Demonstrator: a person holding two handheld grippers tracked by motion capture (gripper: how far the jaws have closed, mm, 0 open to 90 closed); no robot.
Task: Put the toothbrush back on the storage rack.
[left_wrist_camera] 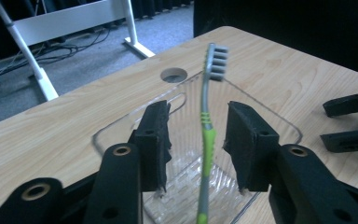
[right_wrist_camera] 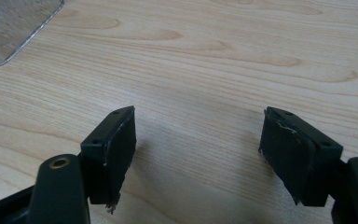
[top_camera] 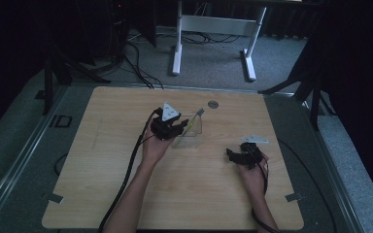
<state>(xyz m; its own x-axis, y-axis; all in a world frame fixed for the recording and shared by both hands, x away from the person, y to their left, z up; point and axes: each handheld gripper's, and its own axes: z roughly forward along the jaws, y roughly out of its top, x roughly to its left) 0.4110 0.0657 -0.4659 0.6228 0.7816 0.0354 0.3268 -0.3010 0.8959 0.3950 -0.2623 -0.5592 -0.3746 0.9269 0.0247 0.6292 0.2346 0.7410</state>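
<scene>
Your left gripper is standing open w/ pads clear of the toothbrush, so it's leaning on its own in the clear container. Right gripper is gaping wide & empty over the table, resting while idle.

One toothbrush, one clear container, two tongs

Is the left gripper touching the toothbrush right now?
Apart. In the left gripper view, the left gripper stands open, with a clear gap between each pad and the toothbrush, which stands in the clear container.
</scene>
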